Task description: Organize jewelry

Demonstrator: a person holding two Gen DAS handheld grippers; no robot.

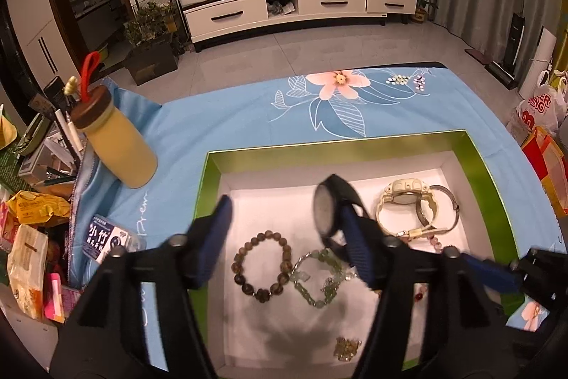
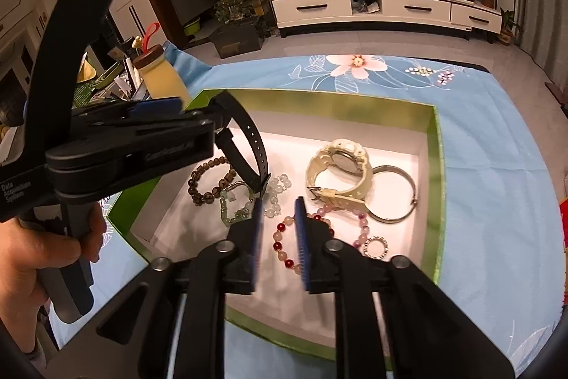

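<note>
My left gripper [image 1: 287, 229] stands wide, nothing pinched; the black watch [image 1: 328, 212] leans against its right finger [image 1: 355, 237] over the green box [image 1: 355, 148]. My right gripper [image 2: 278, 237] is parted, empty, with the red-pink bead bracelet [image 2: 284, 244] below between its pads and the cream watch [image 2: 339, 162] ahead-right.

The left gripper [image 1: 287, 237] hung over the green-rimmed box [image 1: 355, 141], jaws wide apart. A black watch [image 1: 328, 210] leaned against its right finger [image 1: 356, 245]. Inside the box, a brown bead bracelet [image 1: 262, 263] lay toward the left, a pale green bracelet [image 1: 314, 279] just right of it, and a cream watch [image 1: 404, 206] near the far right corner.
</note>
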